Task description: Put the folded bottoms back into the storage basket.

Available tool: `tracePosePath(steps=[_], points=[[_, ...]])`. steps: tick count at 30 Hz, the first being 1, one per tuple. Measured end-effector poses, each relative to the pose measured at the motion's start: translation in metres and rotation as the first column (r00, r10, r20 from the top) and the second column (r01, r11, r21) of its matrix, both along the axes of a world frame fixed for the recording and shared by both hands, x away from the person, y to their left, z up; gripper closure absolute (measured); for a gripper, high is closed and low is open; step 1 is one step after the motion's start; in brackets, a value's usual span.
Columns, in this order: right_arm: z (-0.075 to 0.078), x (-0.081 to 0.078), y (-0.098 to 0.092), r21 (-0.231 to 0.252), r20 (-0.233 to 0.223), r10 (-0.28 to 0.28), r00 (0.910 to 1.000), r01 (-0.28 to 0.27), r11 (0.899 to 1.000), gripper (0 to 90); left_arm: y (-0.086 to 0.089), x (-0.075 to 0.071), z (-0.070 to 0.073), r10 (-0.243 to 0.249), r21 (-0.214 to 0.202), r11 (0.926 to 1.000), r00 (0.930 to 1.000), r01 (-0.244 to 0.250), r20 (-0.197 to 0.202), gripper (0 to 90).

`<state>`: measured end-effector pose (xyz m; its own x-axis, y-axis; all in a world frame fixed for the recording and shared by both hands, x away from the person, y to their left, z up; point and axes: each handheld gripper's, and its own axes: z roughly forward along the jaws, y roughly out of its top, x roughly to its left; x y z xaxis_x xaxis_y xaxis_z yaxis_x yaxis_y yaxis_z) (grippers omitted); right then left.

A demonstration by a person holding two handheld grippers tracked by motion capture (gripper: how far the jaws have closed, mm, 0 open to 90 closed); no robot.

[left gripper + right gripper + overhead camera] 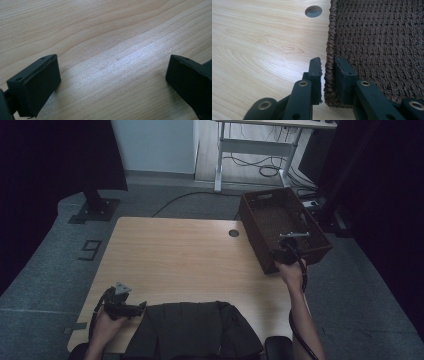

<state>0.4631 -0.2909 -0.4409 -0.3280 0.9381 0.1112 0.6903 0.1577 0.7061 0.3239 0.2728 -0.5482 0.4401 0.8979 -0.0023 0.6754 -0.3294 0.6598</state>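
My right gripper [328, 75] pinches the basket [382, 40] rim.

One jaw sits inside the wall, one outside (pads tight on the weave); the basket is at the table's [180, 255] two o'clock corner. My left gripper [112, 82] gapes wide at seven o'clock.

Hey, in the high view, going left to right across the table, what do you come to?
Left gripper → dark garment at the near edge → round hole in the table → right gripper clamped on the corner of the woven basket.

High view looks down over the table [175, 250]; both gripper views skim its wood closely.
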Motion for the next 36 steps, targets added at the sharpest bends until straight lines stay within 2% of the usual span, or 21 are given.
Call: tracePosePath(steps=[2,7,11,19,22,36], points=[[-0.001,0.000,0.001,-0.009,-0.001,-0.006,1.0000,0.006,1.000,79.1,0.000,0.000,0.000,-0.002,0.001,1.0000,1.0000,0.002,0.000,0.0],[-0.001,-0.002,0.005,-0.019,-0.002,0.003,1.0000,-0.003,1.000,79.6,0.000,0.000,0.000,-0.002,0.001,1.0000,1.0000,0.002,0.000,0.0],[-0.002,-0.006,0.010,0.001,-0.002,0.016,0.9999,-0.016,1.000,79.2,0.000,0.000,0.000,-0.002,0.001,1.0000,1.0000,0.002,-0.001,0.0],[-0.004,-0.018,0.022,-0.009,0.006,0.042,0.9991,-0.042,0.999,78.7,0.000,0.000,0.000,-0.001,0.001,1.0000,1.0000,0.001,0.000,0.0],[-0.004,-0.023,0.024,0.009,0.001,0.057,0.9984,-0.057,0.998,78.7,0.000,0.000,0.000,-0.001,0.001,1.0000,1.0000,0.001,0.000,0.0],[-0.005,-0.036,0.054,-0.004,0.008,0.128,0.9918,-0.128,0.992,77.7,-0.001,0.000,0.000,-0.002,0.000,1.0000,1.0000,0.002,-0.001,0.0]])
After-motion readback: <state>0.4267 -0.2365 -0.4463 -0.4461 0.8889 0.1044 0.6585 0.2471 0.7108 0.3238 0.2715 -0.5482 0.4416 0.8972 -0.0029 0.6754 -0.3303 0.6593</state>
